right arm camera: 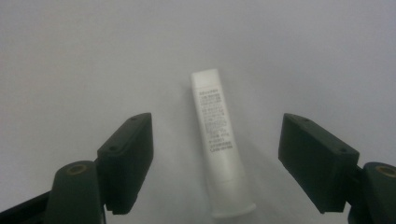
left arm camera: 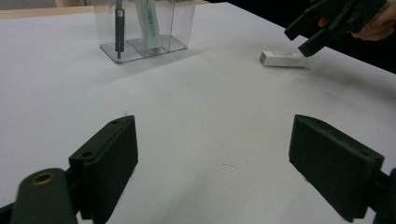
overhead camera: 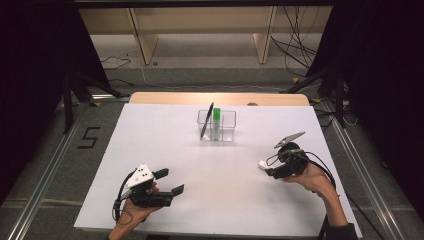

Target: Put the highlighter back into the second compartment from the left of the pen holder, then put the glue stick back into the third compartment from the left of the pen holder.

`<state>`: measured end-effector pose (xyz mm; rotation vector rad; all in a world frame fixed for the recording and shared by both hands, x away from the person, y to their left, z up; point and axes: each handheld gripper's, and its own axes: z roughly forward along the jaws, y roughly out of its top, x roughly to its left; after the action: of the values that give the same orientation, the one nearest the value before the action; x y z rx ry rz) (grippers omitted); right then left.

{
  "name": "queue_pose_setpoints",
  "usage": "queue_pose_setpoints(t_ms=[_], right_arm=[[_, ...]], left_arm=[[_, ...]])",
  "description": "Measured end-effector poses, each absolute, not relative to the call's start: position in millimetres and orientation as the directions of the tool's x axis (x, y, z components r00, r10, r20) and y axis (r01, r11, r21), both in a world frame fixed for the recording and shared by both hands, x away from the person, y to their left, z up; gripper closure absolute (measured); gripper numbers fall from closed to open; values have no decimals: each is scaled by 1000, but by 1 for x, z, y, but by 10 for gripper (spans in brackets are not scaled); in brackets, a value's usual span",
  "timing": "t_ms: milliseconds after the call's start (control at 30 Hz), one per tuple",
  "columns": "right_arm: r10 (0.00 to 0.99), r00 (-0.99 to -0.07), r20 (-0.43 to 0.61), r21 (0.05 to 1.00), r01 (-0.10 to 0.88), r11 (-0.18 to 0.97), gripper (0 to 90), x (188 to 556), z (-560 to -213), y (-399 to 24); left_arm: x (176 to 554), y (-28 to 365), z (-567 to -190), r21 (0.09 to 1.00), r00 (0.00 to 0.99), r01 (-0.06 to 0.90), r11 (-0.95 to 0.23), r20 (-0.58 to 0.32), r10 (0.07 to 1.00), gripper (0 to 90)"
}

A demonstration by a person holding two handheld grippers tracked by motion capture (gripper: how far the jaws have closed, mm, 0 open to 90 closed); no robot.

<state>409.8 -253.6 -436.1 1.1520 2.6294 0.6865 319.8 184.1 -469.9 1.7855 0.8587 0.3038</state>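
- White tube [right arm camera: 216, 144] is the thing being gone for, but biggest first: the table [overhead camera: 165, 145] is a flat, matte white sheet with a pale wood edge at its 12 o'clock side.
- Clear plastic organizer [overhead camera: 226, 131], boxy with thin glossy walls and compartments, sits toward 12 o'clock. A slim black pen [overhead camera: 206, 120] leans in its left compartment; a green-capped tube [overhead camera: 216, 121] stands upright beside it.
- Left gripper [overhead camera: 170, 181], down around 7 o'clock, has chunky black matte jaws spread wide, nothing between them.
- Right gripper [overhead camera: 268, 168], around 4 o'clock, hovers over the white tube with jaws wide on either side, not touching it.
- That tube is small, smooth, slightly flattened plastic with tiny black print, lying flat on the table.
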Motion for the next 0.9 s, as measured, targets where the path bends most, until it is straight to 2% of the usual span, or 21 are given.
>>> queue_pose_setpoints(t_ms=[200,900], right_arm=[[728,-685,0,455,649,610,274,409,-436,-255],[721,-693,-28,349,669,656,391,409,-443,-262]], left_arm=[[319,185,-470,902,706,403,-157,-197,681,153],[316,186,-469,903,708,397,-163,-188,681,154]])
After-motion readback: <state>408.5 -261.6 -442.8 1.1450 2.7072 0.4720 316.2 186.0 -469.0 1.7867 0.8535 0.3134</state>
